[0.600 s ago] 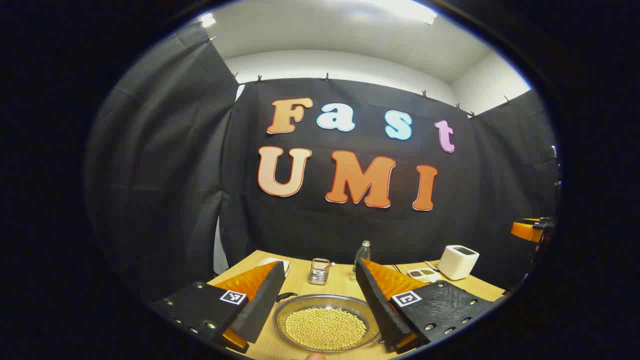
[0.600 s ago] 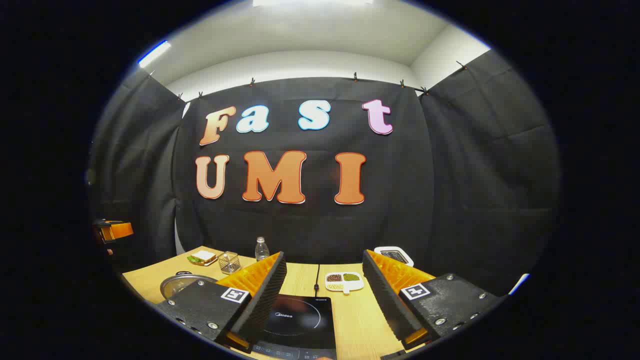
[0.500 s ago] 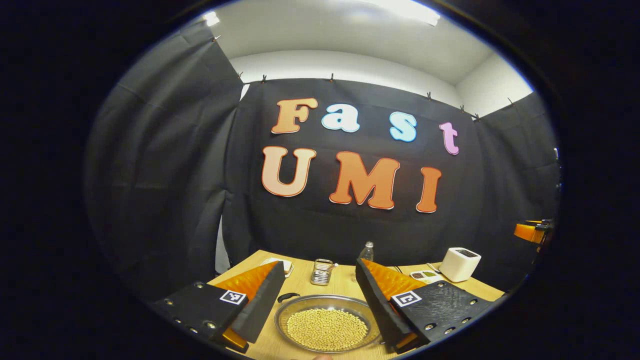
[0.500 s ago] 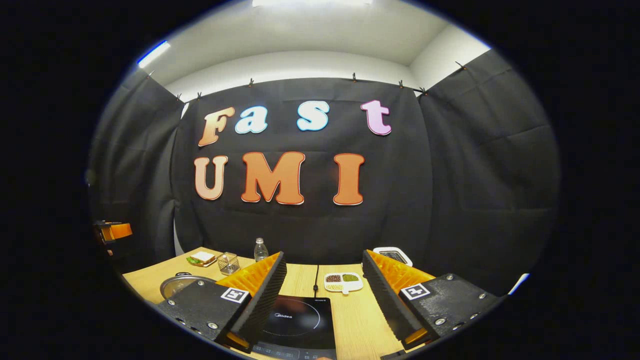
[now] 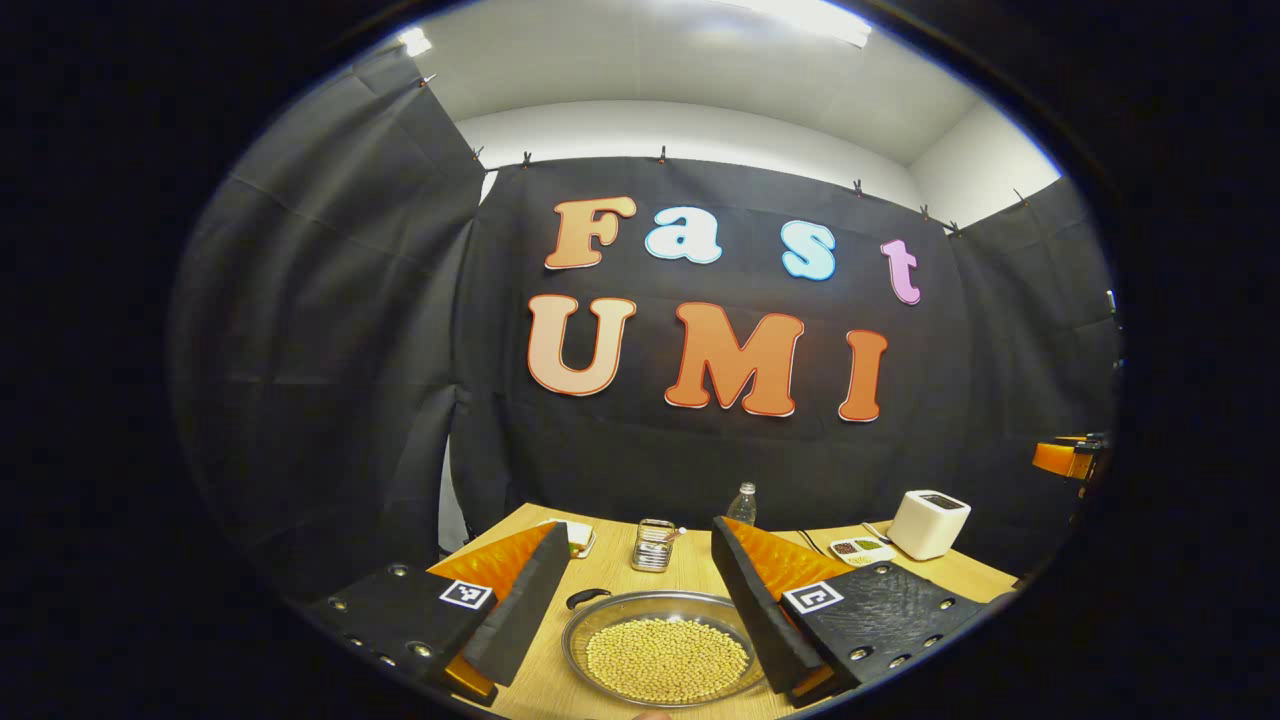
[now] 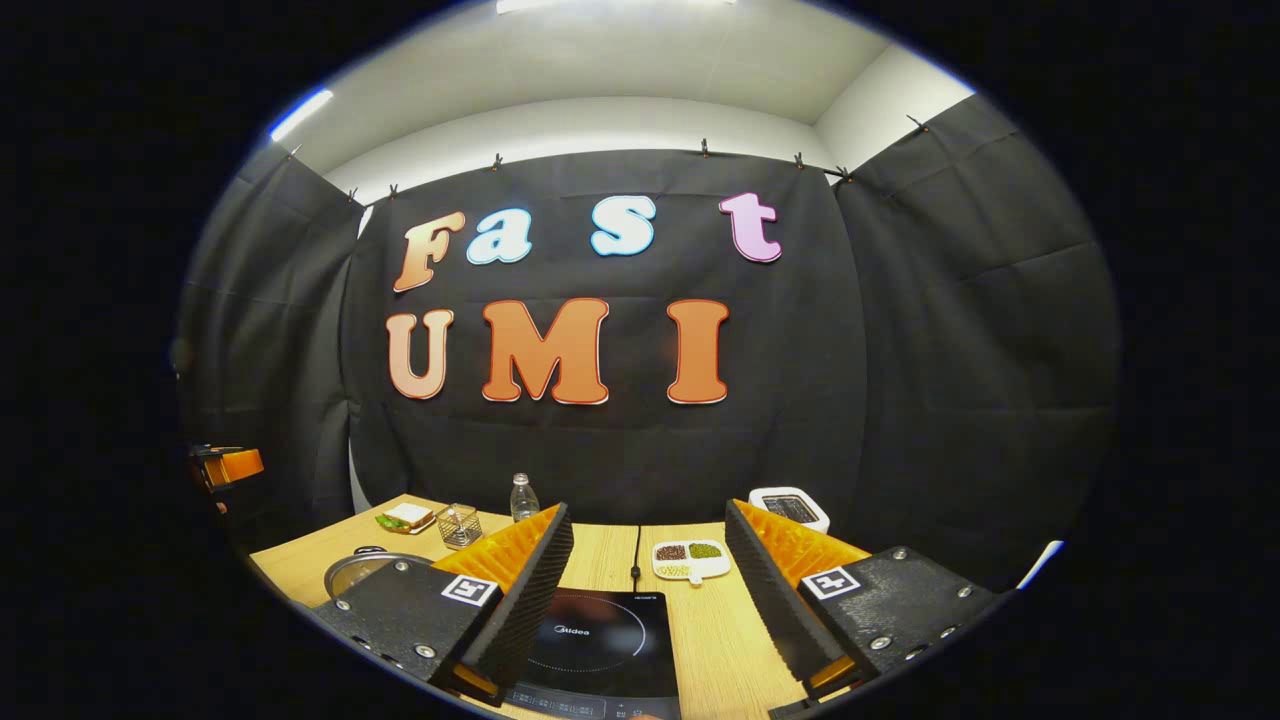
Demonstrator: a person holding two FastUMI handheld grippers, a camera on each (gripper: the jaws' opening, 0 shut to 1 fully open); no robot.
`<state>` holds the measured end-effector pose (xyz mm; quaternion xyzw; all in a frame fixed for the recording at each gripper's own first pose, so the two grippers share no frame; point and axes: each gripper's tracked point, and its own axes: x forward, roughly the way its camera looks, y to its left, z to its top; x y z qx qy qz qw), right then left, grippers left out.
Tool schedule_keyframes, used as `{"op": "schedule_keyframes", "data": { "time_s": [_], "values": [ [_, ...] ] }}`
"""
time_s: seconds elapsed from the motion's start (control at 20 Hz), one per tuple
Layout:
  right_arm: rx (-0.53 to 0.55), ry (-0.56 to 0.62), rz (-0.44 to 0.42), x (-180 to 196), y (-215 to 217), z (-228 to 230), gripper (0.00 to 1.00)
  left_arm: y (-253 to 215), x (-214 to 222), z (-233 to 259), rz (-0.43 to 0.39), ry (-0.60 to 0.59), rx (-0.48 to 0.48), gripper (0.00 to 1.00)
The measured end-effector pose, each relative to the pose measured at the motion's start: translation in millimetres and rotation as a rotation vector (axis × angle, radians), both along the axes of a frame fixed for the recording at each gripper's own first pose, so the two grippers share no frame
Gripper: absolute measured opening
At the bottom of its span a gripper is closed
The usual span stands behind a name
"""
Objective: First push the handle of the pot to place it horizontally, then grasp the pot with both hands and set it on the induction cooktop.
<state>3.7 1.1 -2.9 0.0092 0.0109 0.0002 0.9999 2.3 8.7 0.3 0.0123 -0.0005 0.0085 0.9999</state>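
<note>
In the left gripper view, a shallow metal pot (image 5: 600, 640) full of yellow beans sits on the wooden table just ahead. Its short dark handle (image 5: 587, 597) sticks out at the far left of the rim. My left gripper (image 5: 638, 530) hovers open above the pot, a finger on each side, touching nothing. In the right gripper view, the black induction cooktop (image 6: 600, 640) lies flat right below my open right gripper (image 6: 648, 515). The pot (image 6: 355, 568) shows at the left there, partly hidden behind a finger.
Along the back of the table (image 5: 690, 575) stand a sandwich plate (image 6: 405, 517), a glass jar (image 5: 655, 543), a water bottle (image 5: 741, 503), a divided dish of beans (image 6: 690, 560) and a white box appliance (image 5: 930, 522). The cooktop's cable (image 6: 636, 550) runs toward the wall.
The left gripper view has swung slightly, so the pot and back objects sit a little further right. The right gripper has barely moved. Both stay open.
</note>
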Motion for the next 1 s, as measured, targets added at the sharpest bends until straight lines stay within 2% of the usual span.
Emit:
{"op": "schedule_keyframes", "data": {
  "time_s": [0.05,0.15,0.2,0.55,0.6,0.65,0.7,0.75,0.9,0.95,1.0],
  "values": [
    [0.0,-0.001,-0.002,0,-1,0,0.88,0,1,1,0.003,0.0,0.003,0.89],
    [0.004,-0.001,-0.003,-1,-3,0,0.88,-3,-1,4,-0.001,-0.006,0.004,0.89],
    [0.006,0.0,-0.003,-2,-3,1,1.0,-5,-2,4,-0.005,-0.007,0.003,0.89],
    [0.019,0.0,-0.006,-6,-8,-1,1.0,-12,-6,4,-0.026,-0.014,0.009,0.89],
    [0.02,0.001,-0.007,-6,-8,-1,1.0,-15,-8,2,-0.038,-0.009,0.003,0.91],
    [0.02,0.002,-0.007,-7,-8,-2,0.88,-19,-8,1,-0.056,-0.008,0.001,0.94],
    [0.02,0.003,-0.006,-7,-8,-2,0.95,-20,-7,-2,-0.061,-0.002,0.003,0.84],
    [0.02,0.003,-0.004,-7,-7,-3,0.95,-18,-7,-5,-0.061,0.007,0.01,0.73],
    [0.02,0.004,0.003,-7,-4,-3,0.95,-25,-6,-19,-0.081,0.039,0.015,0.53],
    [0.018,0.006,0.004,-7,-4,-5,0.98,-28,-7,-21,-0.096,0.044,0.012,0.53],
    [0.018,0.01,0.004,-6,-3,-6,0.95,-27,-5,-26,-0.093,0.059,-0.001,0.41]
  ]
}}
